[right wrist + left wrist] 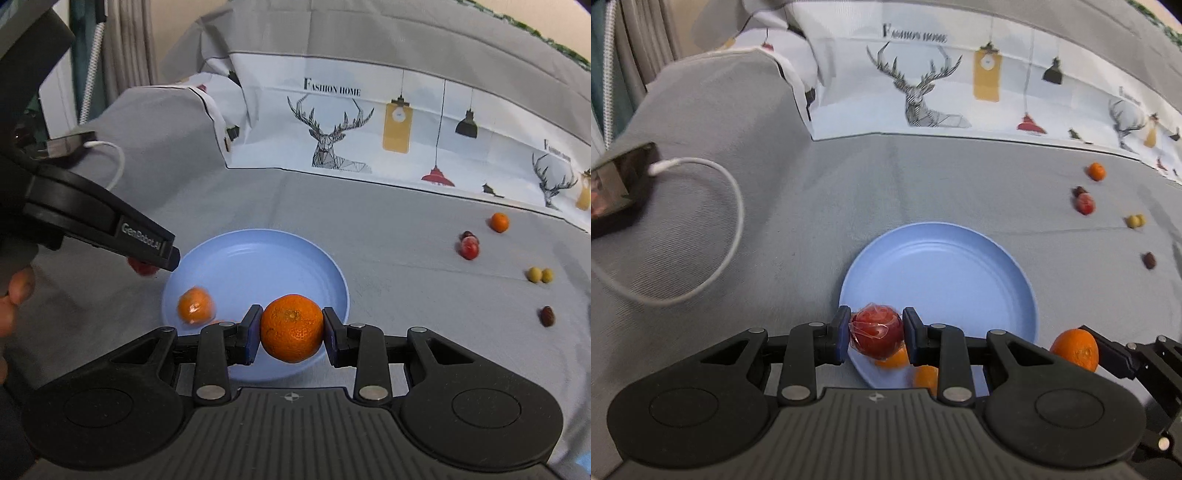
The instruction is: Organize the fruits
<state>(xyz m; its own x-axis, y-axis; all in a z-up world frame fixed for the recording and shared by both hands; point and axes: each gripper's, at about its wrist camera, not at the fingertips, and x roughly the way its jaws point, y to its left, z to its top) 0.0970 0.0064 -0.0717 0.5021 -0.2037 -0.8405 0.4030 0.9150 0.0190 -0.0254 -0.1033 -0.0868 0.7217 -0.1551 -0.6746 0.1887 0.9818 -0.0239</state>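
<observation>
Left tongs (875, 338) pinch wrapped red fruit (876, 335); right tongs (291, 334) pinch orange (291, 333), both above blue plate (258, 258).

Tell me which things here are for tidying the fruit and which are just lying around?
For the job: blue plate, big orange in right gripper, wrapped red fruit in left gripper, loose fruits on the sheet.

Just lying around: phone, white cable, deer-print quilt.

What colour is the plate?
Light blue, plain; the plate shows best in the right wrist view.
</observation>
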